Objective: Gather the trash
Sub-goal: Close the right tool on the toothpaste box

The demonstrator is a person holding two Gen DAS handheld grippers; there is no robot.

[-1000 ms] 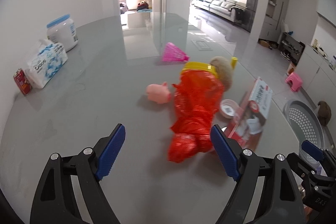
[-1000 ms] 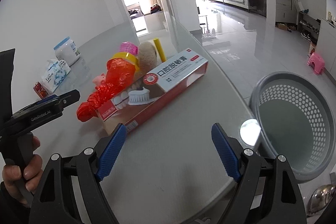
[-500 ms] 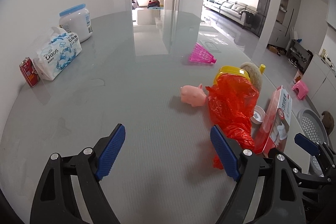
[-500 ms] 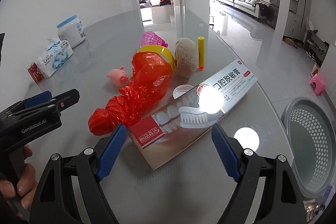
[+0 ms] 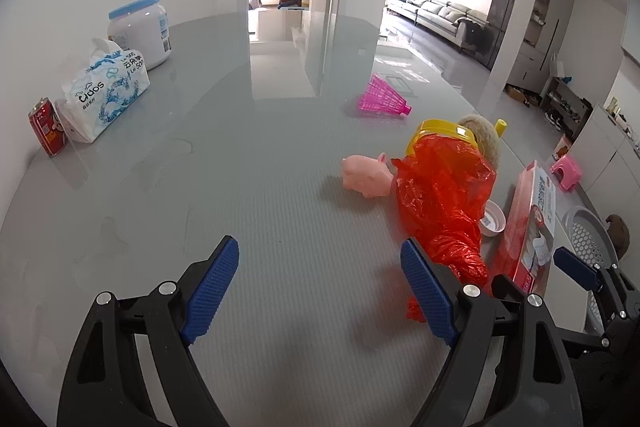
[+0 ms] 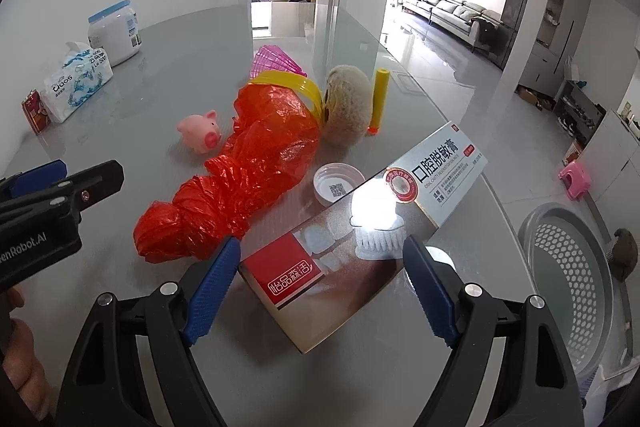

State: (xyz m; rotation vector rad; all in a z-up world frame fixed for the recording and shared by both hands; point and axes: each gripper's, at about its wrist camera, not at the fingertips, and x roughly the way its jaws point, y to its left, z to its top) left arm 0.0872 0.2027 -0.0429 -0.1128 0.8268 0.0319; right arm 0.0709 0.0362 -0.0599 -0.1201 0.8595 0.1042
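Note:
A crumpled red plastic bag [image 6: 244, 179] lies on the grey table; it also shows in the left wrist view [image 5: 444, 199]. A long toothpaste box [image 6: 360, 239] lies right in front of my right gripper [image 6: 320, 287], which is open and empty, its near end between the fingers. A white bottle cap [image 6: 338, 183] sits behind the box. My left gripper [image 5: 320, 291] is open and empty over bare table, left of the bag. A grey perforated bin [image 6: 572, 291] stands on the floor off the table's right edge.
A pink toy pig [image 6: 200, 133], a pink shuttlecock [image 5: 384, 101], a yellow ring [image 6: 292, 83], a beige fluffy pad [image 6: 346, 111] and a yellow tube [image 6: 378, 99] lie around the bag. A tissue pack [image 5: 104, 95], white jar [image 5: 140, 31] and red can [image 5: 46, 133] stand far left.
Both grippers have pulled back and swung left. The toothpaste box now lies closer in front of the right gripper. The red bag has shifted to the right in the left wrist view.

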